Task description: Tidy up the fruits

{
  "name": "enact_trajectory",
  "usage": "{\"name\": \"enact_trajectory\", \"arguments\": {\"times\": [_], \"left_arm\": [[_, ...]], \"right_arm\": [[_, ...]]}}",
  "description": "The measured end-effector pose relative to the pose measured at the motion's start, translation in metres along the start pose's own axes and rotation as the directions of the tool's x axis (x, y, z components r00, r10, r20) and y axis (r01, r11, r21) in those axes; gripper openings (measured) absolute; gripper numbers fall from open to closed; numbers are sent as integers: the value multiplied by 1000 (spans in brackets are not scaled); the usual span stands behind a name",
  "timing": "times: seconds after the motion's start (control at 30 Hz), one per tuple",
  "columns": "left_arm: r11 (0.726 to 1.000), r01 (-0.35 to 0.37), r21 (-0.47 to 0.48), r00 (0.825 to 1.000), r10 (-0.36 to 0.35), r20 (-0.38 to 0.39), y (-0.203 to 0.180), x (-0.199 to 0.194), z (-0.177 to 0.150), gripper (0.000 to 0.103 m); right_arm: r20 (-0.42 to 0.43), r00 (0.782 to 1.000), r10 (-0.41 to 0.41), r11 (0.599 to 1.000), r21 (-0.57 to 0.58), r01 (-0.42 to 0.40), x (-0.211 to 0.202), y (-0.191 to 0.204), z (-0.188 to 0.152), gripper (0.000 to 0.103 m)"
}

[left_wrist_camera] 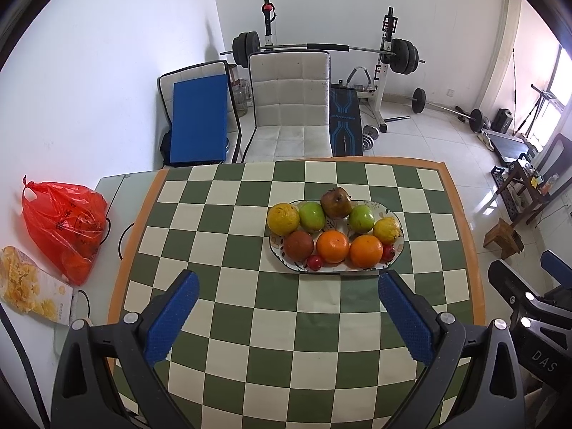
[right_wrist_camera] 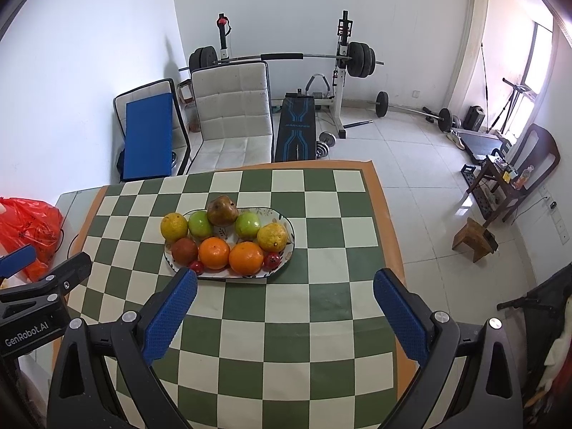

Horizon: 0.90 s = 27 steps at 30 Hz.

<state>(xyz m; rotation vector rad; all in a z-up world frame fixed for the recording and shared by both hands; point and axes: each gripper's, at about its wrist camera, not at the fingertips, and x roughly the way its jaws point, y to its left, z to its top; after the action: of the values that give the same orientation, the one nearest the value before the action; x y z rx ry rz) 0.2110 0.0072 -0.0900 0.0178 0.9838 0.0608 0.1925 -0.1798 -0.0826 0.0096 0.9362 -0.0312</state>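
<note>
The plate (left_wrist_camera: 393, 246) of fruit sits on the worktop (left_wrist_camera: 321, 321) ahead of both grippers, beyond the fingertips and touched by neither. The left gripper (left_wrist_camera: 287, 286) has its jaws spread wide and empty, and the plate lies just past the gap between them, a little right of centre. The right gripper (right_wrist_camera: 284, 284) is likewise wide open with nothing held; from its camera the plate (right_wrist_camera: 286, 250) lies ahead and to the left, its near rim just beside the tip of the left blue finger (right_wrist_camera: 171, 311). On the plate two oranges (left_wrist_camera: 365, 250) lie side by side at the front, a brown fruit (left_wrist_camera: 299, 243) left of them, and a small red fruit (left_wrist_camera: 314, 262) at the near rim. Behind them run a yellow fruit (left_wrist_camera: 283, 218), a green apple (left_wrist_camera: 311, 216), a brownish pear (left_wrist_camera: 336, 202) at the back, a second green apple (left_wrist_camera: 361, 218) and another yellow fruit (left_wrist_camera: 386, 229). A green-and-cream chequered cloth (left_wrist_camera: 221, 236) with an orange border covers the worktop. Off its left edge lie a red plastic bag (left_wrist_camera: 64, 225) and a packet of yellow snacks (left_wrist_camera: 28, 286). Beyond the worktop stand a white chair (left_wrist_camera: 289, 107), a blue pad (left_wrist_camera: 200, 118) leaning at the wall, a barbell rack (left_wrist_camera: 386, 53) and loose weights on the white tile floor (left_wrist_camera: 429, 139).
</note>
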Motion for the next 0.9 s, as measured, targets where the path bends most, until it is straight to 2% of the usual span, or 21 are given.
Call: {"name": "enact_trajectory", "arguments": {"times": [0.9], "left_arm": [[1000,0,0,1000,0,5,0,-2,-2,103]], "right_arm": [[9,1000,14,1000,-15,-14,-13,2,5,101]]}}
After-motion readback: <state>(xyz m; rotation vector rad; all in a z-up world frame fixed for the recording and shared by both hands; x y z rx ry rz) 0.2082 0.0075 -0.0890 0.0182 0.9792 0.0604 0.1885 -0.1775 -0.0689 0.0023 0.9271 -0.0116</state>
